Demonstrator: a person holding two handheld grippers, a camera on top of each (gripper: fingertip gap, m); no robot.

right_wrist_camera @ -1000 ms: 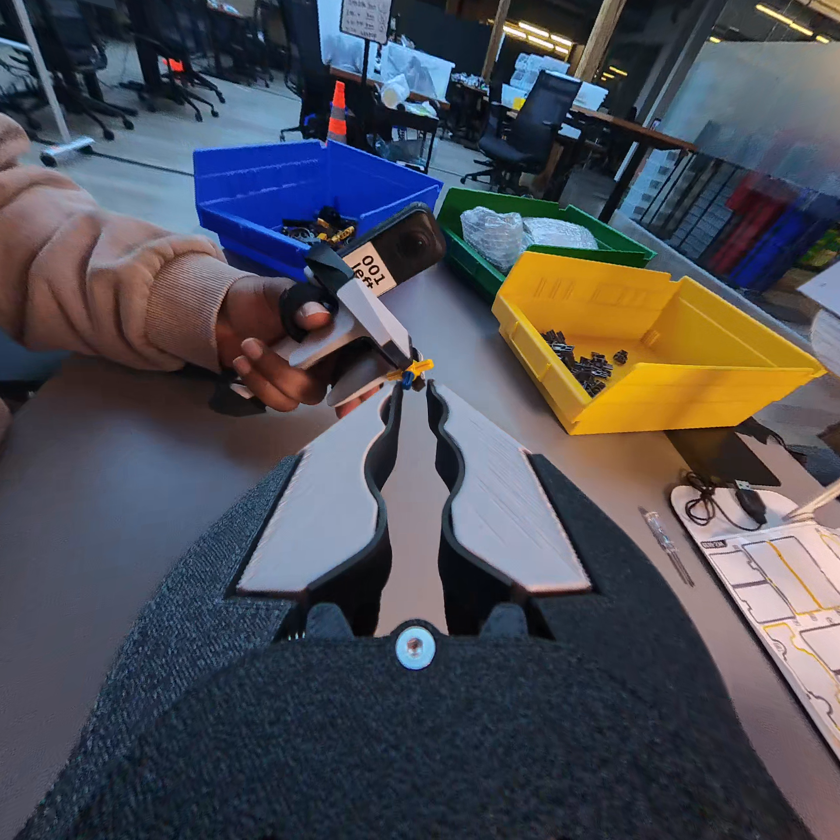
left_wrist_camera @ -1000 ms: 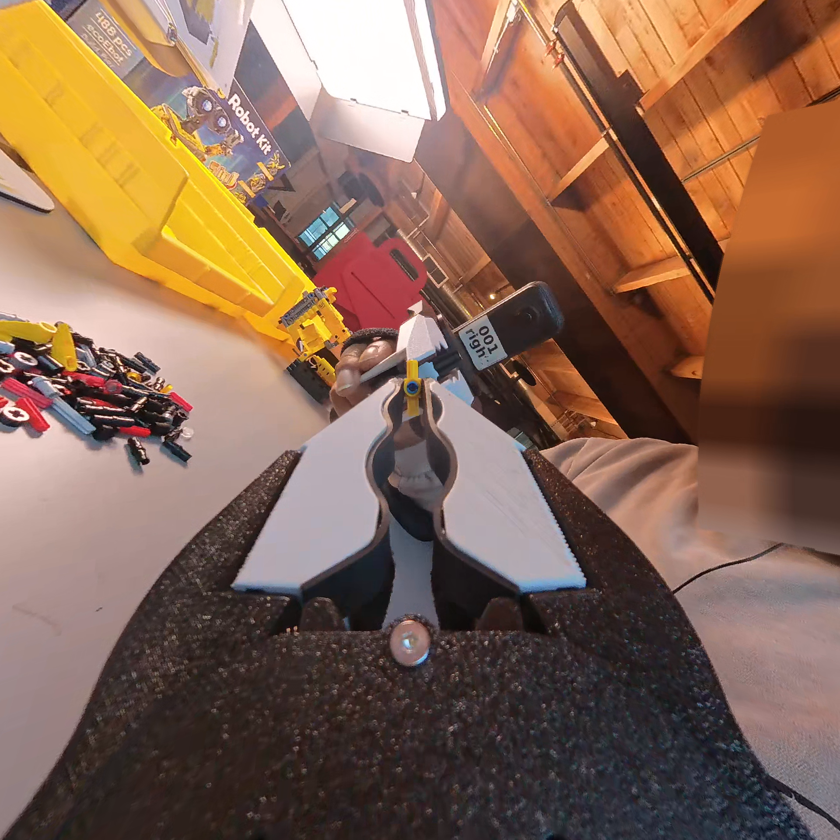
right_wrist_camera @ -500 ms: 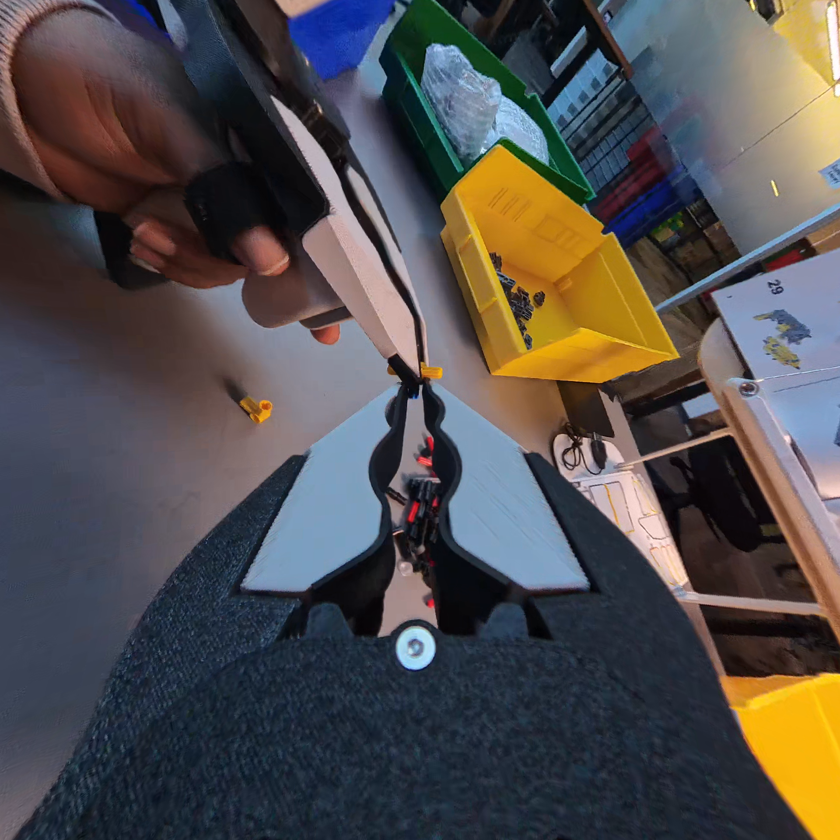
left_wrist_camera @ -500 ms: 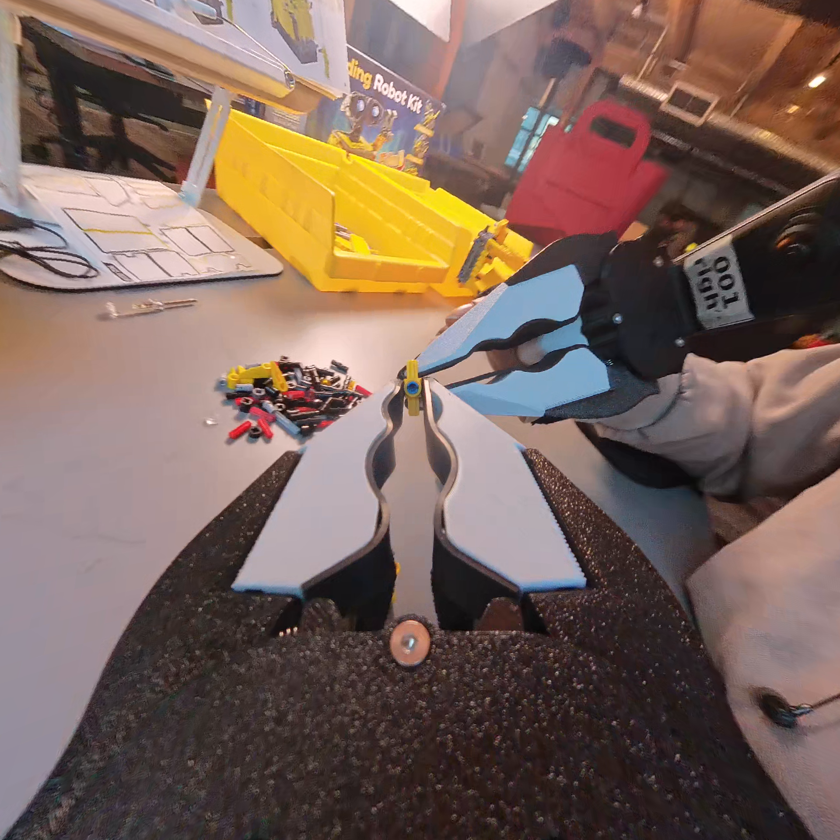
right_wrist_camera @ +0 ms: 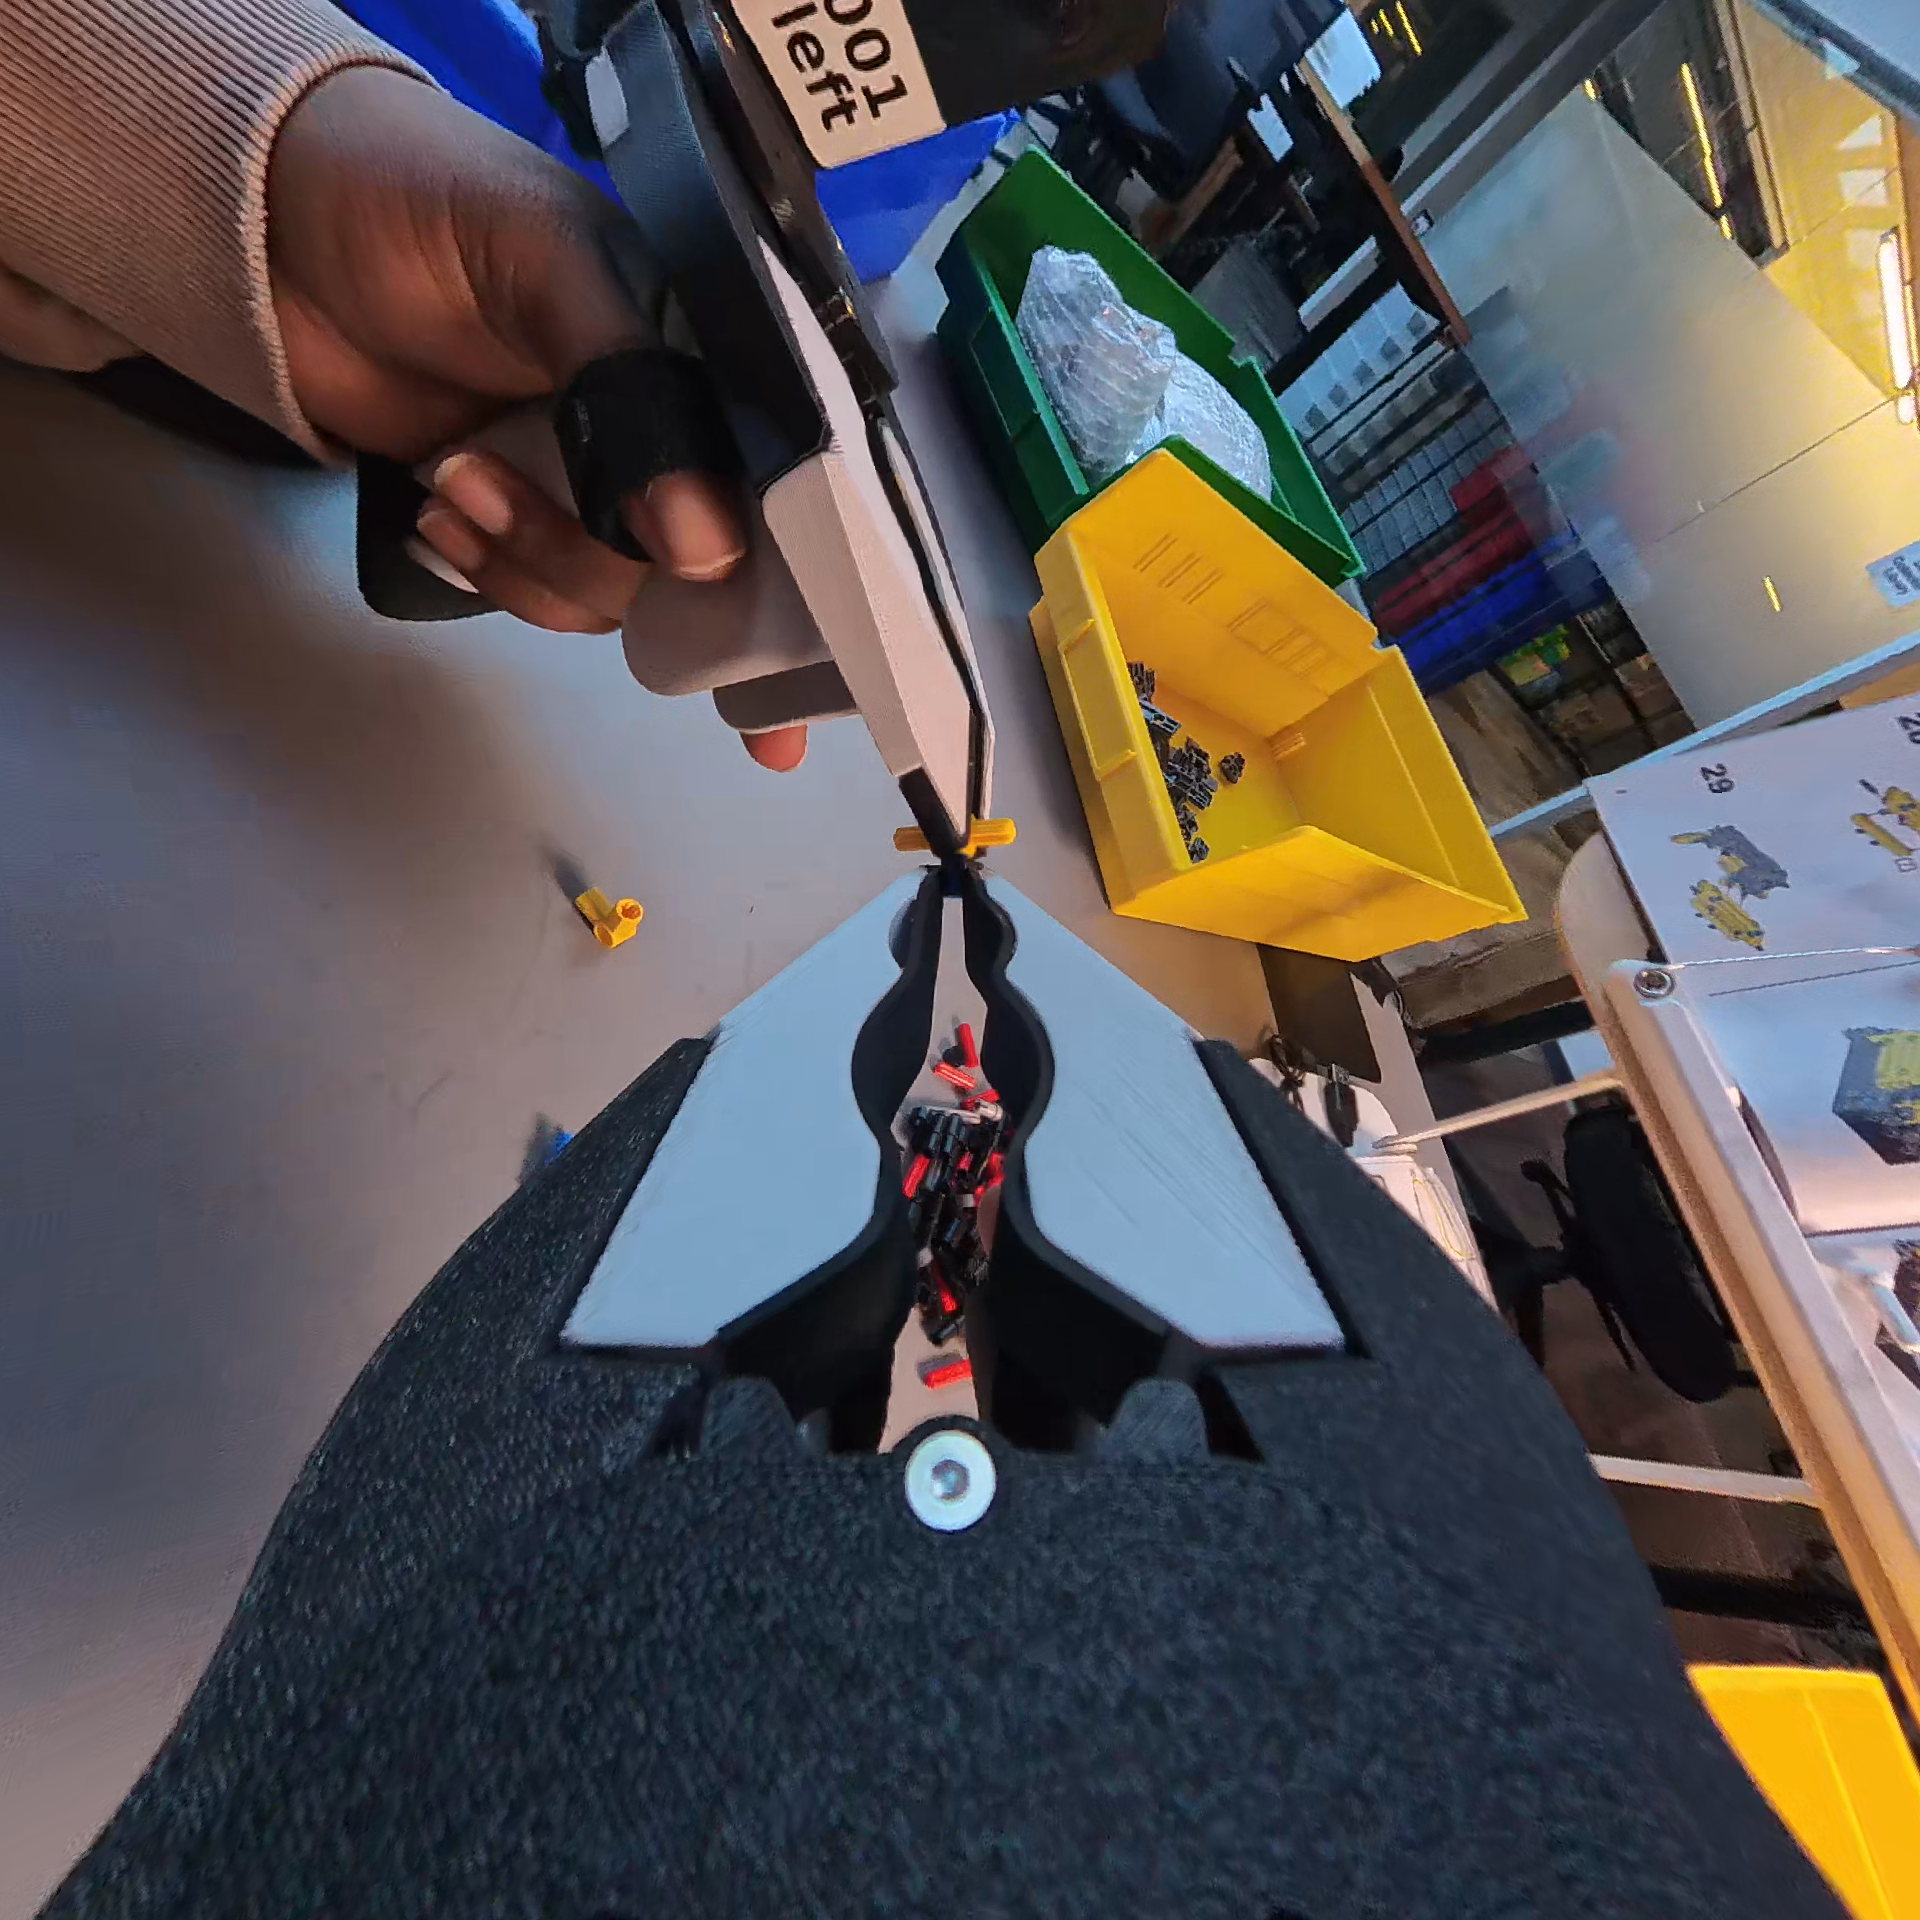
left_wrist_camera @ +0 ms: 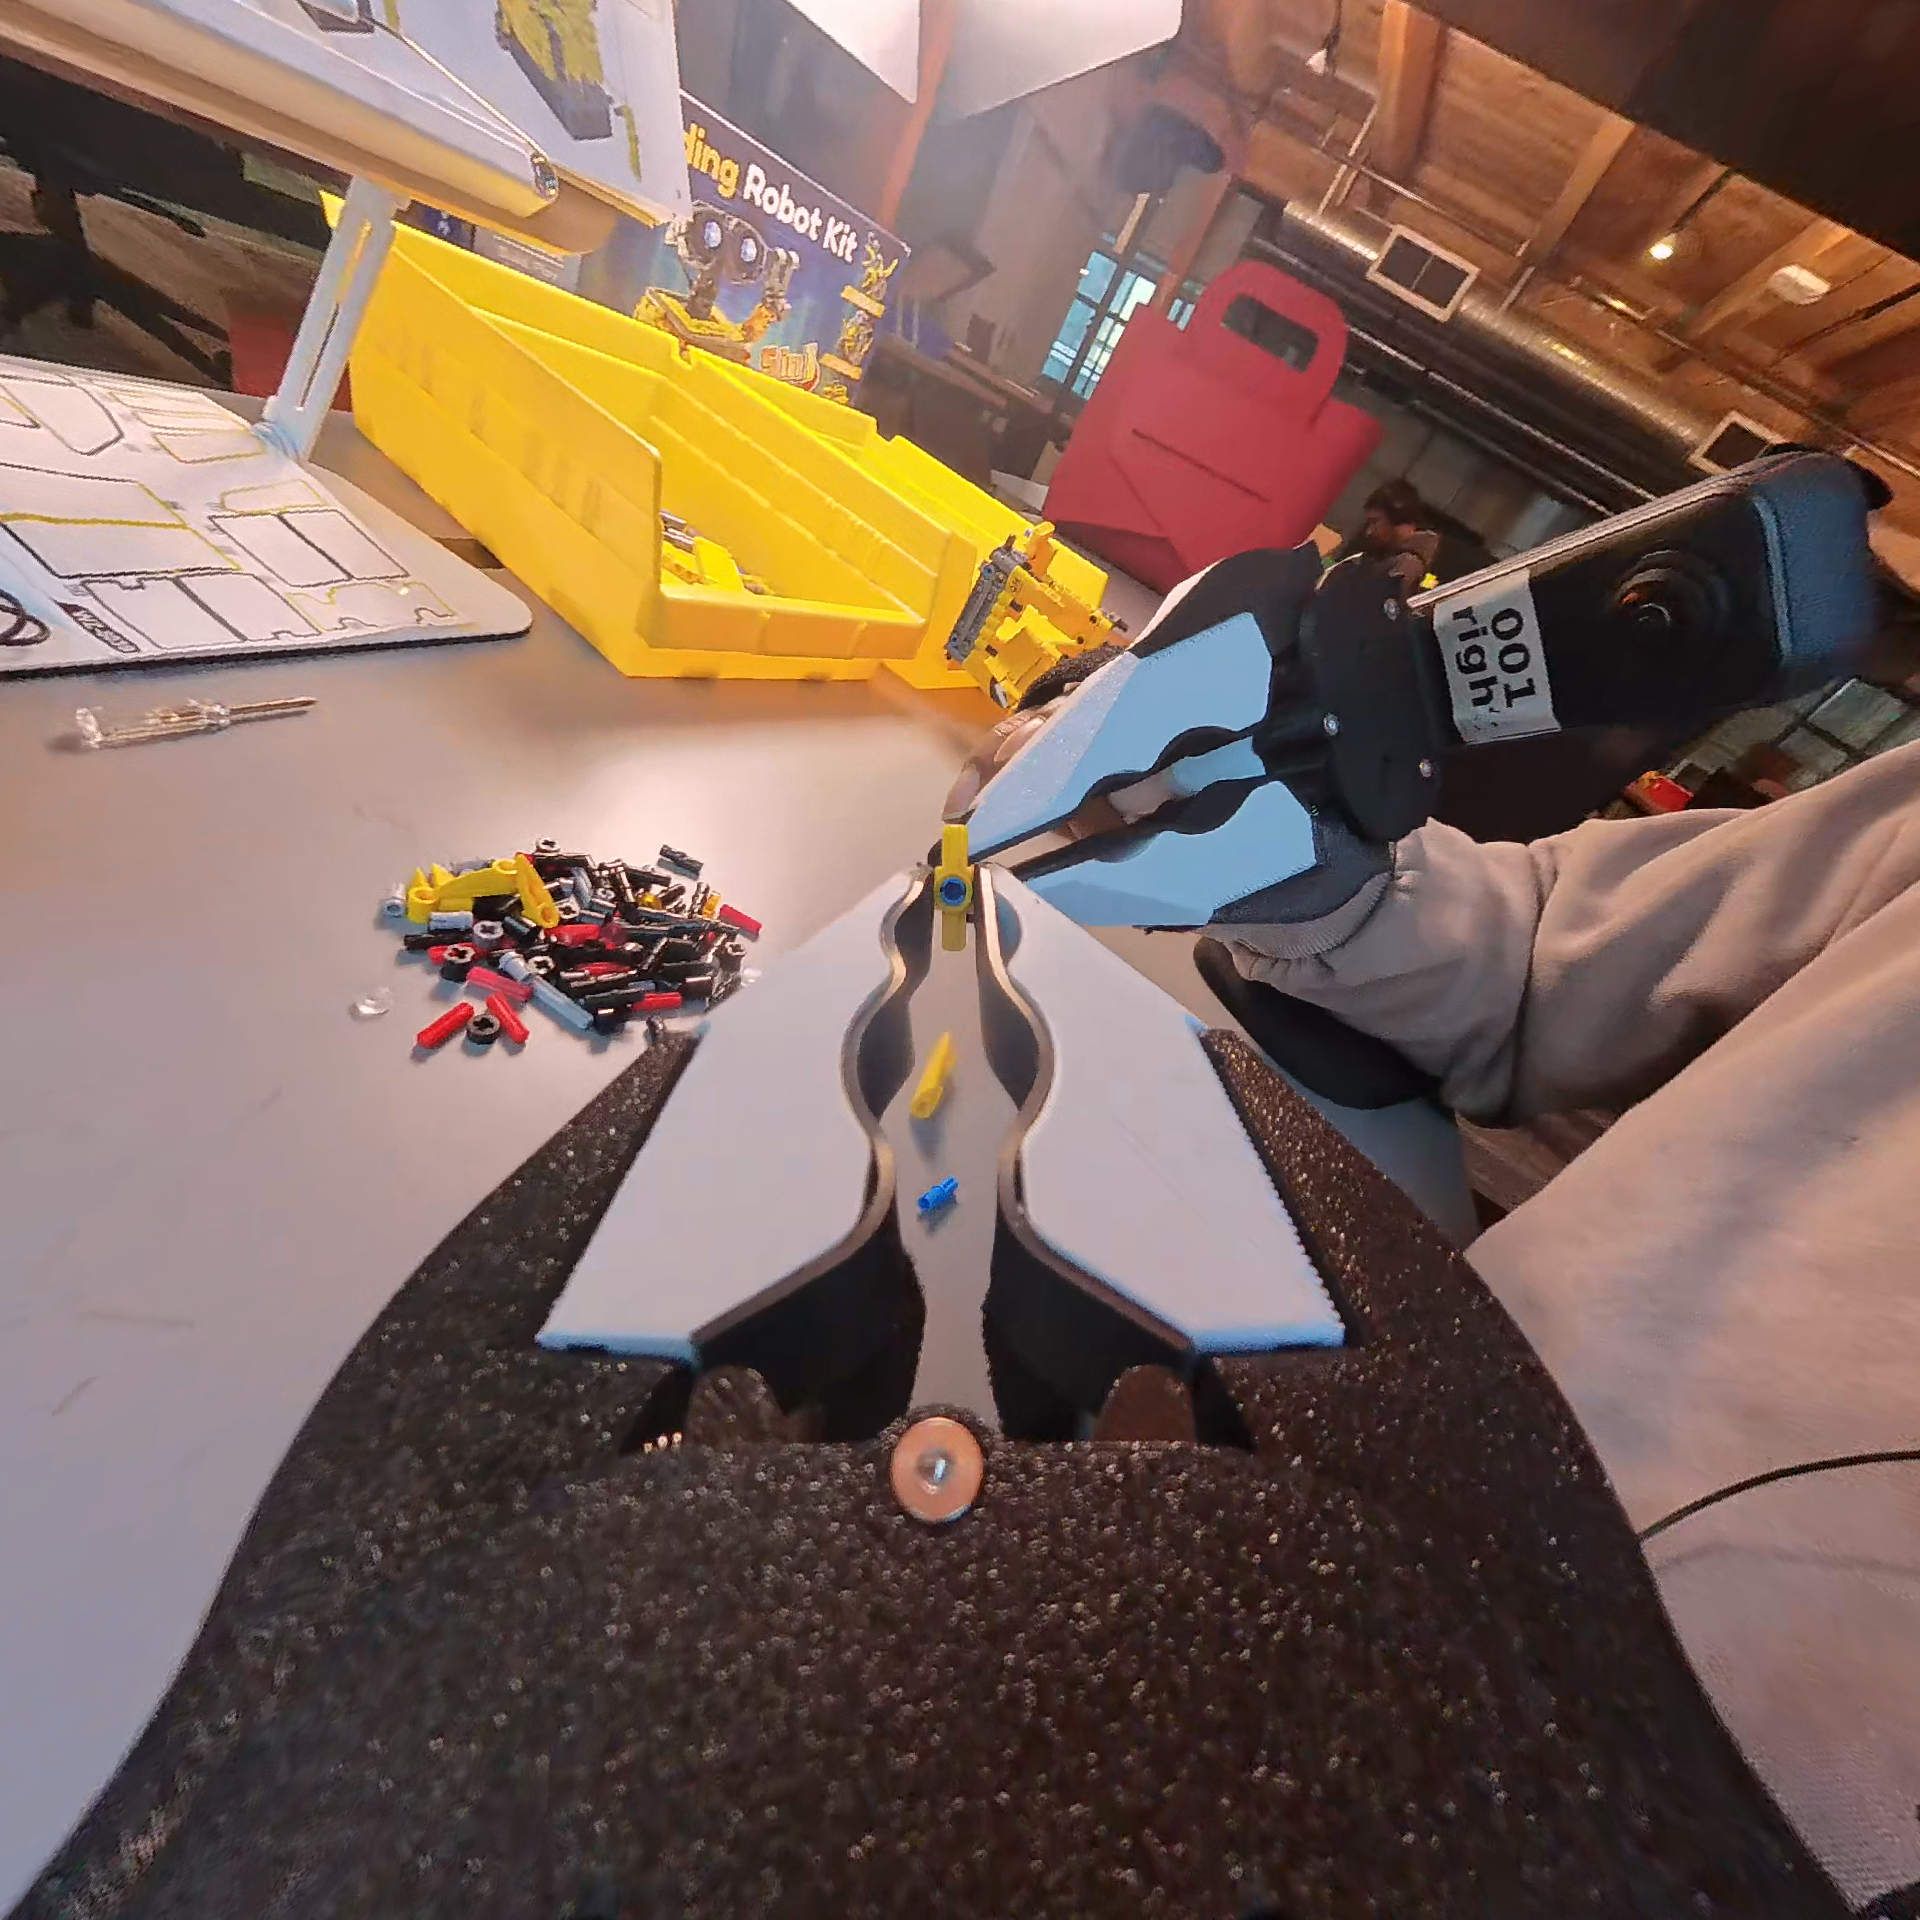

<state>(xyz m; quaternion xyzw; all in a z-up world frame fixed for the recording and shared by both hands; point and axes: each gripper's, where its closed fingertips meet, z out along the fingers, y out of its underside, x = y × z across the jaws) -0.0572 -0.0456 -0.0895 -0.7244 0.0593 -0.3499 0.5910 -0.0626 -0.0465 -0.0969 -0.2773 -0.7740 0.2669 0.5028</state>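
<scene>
Your left gripper (left_wrist_camera: pixel 951 894) has its jaws pinched nearly together on a small yellow connector with a blue pin (left_wrist_camera: pixel 950 891), gripped at the very tips so both ends of the piece stick out free. Your right gripper (right_wrist_camera: pixel 951 883) meets it tip to tip, jaws drawn almost shut at that same piece; the blue end seems caught between them, though you cannot tell for certain whether they grip it or only touch it. Holding it from two sides like this keeps the tiny part steady in the air above the grey table (left_wrist_camera: pixel 208 1091).

Take the pile of small black, red and yellow parts (left_wrist_camera: pixel 566 940) as your landmark. The held connector hangs just to its right. Nearer you than the pile, under the left gripper, lie a loose yellow piece (left_wrist_camera: pixel 931 1075) and a loose blue pin (left_wrist_camera: pixel 937 1196). Beyond the pile stand yellow bins (left_wrist_camera: pixel 623 488), and left of them a printed mat (left_wrist_camera: pixel 187 540) and a clear-handled tool (left_wrist_camera: pixel 187 715).

The room behind is a workshop with wooden walls and a red bag-shaped object (left_wrist_camera: pixel 1205 416).
</scene>
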